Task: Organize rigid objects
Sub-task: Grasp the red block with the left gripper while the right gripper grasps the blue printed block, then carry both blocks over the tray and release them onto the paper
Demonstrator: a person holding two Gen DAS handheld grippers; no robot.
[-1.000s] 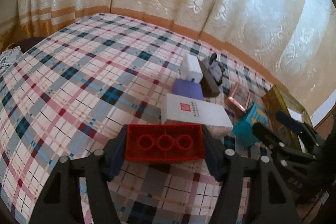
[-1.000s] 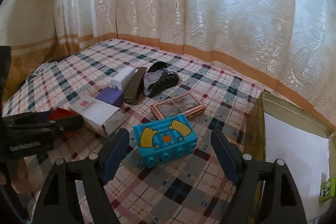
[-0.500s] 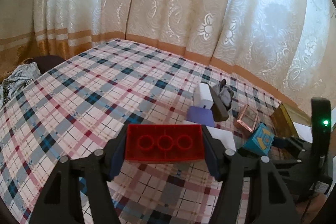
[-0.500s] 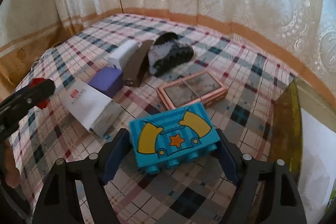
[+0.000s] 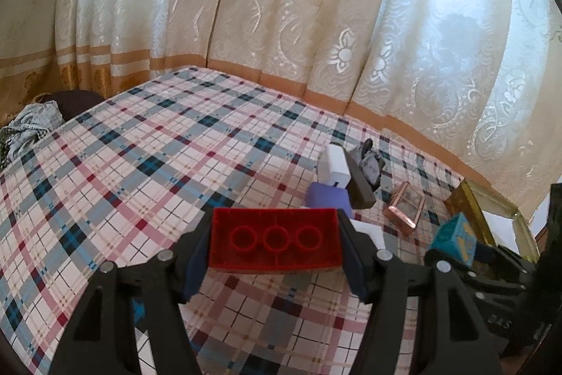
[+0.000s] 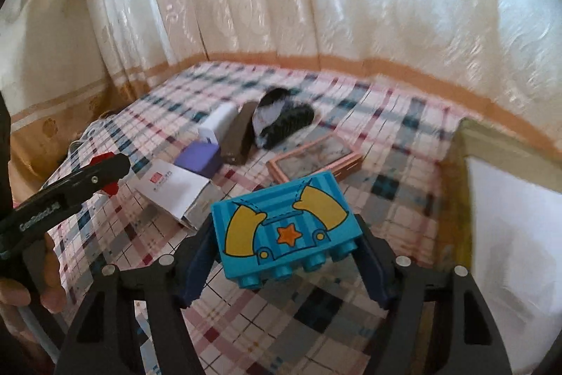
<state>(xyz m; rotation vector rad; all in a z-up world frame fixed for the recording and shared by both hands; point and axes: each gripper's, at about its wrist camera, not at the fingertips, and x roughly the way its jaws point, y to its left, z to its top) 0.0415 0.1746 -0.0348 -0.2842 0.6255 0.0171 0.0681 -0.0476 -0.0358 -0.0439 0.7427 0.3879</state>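
Plaid bedspread below, both grippers loaded: left gripper clamps the red brick, right gripper clamps the blue brick, both lifted. Ahead of them, boxes and a frame lie unsorted; most work remains.

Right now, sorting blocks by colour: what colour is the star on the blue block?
Orange, on the blue block; clearest in the right wrist view.

Both wrist cameras look forward, close above the plaid bed (left view from farther left), sharing the box cluster.
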